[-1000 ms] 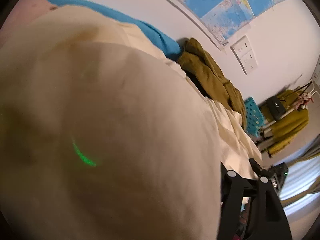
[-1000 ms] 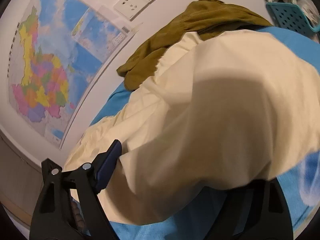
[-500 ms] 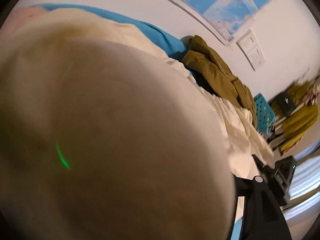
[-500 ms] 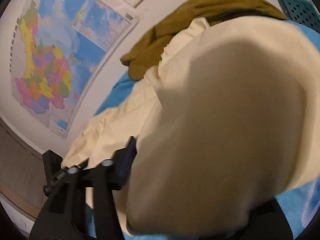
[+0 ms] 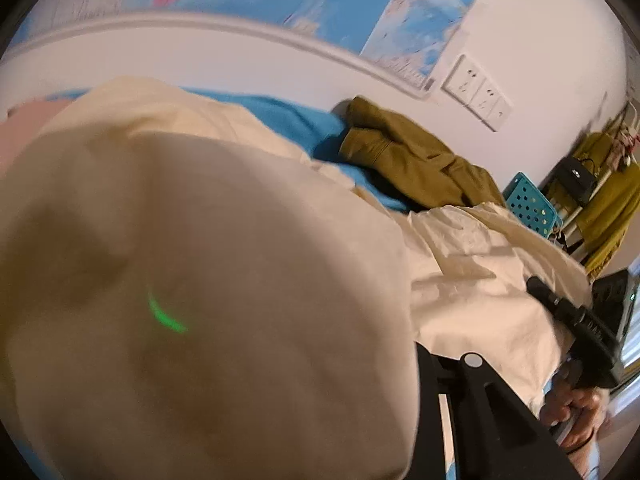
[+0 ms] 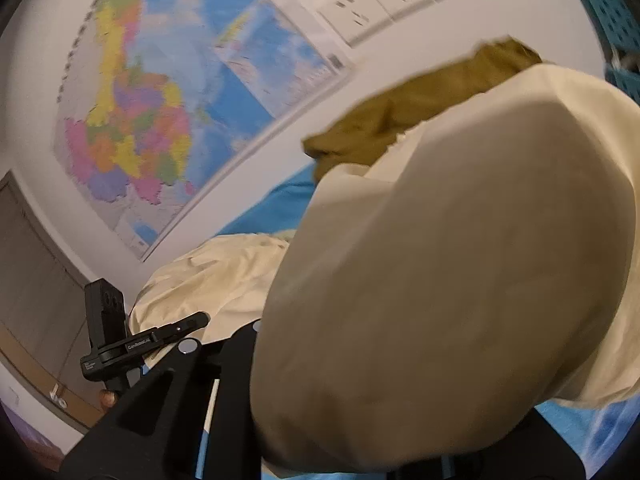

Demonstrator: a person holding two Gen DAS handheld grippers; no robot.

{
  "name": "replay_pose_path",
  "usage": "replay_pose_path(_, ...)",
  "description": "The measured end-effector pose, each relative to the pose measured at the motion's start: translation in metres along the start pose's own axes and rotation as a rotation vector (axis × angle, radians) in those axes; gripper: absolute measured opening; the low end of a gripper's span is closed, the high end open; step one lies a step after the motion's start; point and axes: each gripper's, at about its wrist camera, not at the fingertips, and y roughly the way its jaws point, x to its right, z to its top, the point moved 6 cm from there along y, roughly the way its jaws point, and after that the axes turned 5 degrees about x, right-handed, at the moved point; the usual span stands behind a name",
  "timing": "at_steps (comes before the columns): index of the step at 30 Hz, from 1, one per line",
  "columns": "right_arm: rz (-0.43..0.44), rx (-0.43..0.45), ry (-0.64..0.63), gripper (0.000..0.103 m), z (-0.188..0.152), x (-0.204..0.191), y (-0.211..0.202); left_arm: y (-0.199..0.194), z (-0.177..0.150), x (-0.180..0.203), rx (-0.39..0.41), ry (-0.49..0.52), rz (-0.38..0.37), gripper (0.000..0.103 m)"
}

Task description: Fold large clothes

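Observation:
A large cream garment (image 5: pixel 208 288) lies on a blue bed and drapes over both cameras. In the left wrist view it covers the left gripper (image 5: pixel 360 412); only the right finger (image 5: pixel 472 396) shows, so the jaws look shut on the cloth. In the right wrist view the same cream garment (image 6: pixel 440 280) bulges over the right gripper (image 6: pixel 340 392), whose left finger (image 6: pixel 188 364) shows beside it. The fingertips are hidden under cloth. The right gripper also appears at the right of the left wrist view (image 5: pixel 576 328).
An olive green garment (image 5: pixel 412 160) lies bunched by the wall on the blue sheet (image 5: pixel 280 116). A world map (image 6: pixel 160 112) and wall sockets (image 5: pixel 476 92) are on the wall. A teal perforated crate (image 5: pixel 528 208) and a clothes rack (image 5: pixel 600 184) stand beyond the bed.
Both grippers have lifted and tilted up with the cream cloth, so more wall and map show. The two grippers have come nearer each other; each now sees the other.

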Motion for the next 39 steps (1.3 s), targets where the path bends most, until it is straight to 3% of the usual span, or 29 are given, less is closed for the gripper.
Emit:
replay_pose_path(5, 0.043, 0.014, -0.104, 0.016, 0.022, -0.042, -0.007, -0.024, 0.023, 0.006, 0.045, 0.034, -0.022, 0.024)
replay_pose_path(10, 0.120, 0.052, -0.194, 0.016, 0.049, -0.089, -0.006, -0.061, 0.058, 0.003, 0.138, 0.038, -0.048, 0.024)
replay_pose_path(16, 0.251, 0.083, -0.254, 0.016, 0.081, -0.150, 0.025, -0.118, 0.110, -0.024, 0.280, 0.054, 0.018, 0.024)
replay_pose_path(19, 0.321, 0.083, -0.278, 0.016, 0.093, -0.184, 0.054, -0.144, 0.137, -0.048, 0.349, 0.059, 0.090, 0.024)
replay_pose_path(24, 0.400, 0.054, -0.310, 0.016, 0.098, -0.241, 0.116, -0.175, 0.173, -0.107, 0.426, 0.040, 0.230, 0.024)
replay_pose_path(32, 0.481, -0.003, -0.356, 0.016, 0.069, -0.313, 0.207, -0.205, 0.200, -0.209, 0.473, -0.039, 0.426, 0.024)
replay_pose_path(37, 0.518, -0.011, -0.419, 0.016, 0.027, -0.347, 0.259, -0.210, 0.207, -0.301, 0.491, -0.171, 0.485, 0.024)
replay_pose_path(39, 0.523, -0.080, -0.418, 0.016, -0.001, -0.348, 0.281, -0.200, 0.197, -0.342, 0.474, -0.215, 0.520, 0.024)
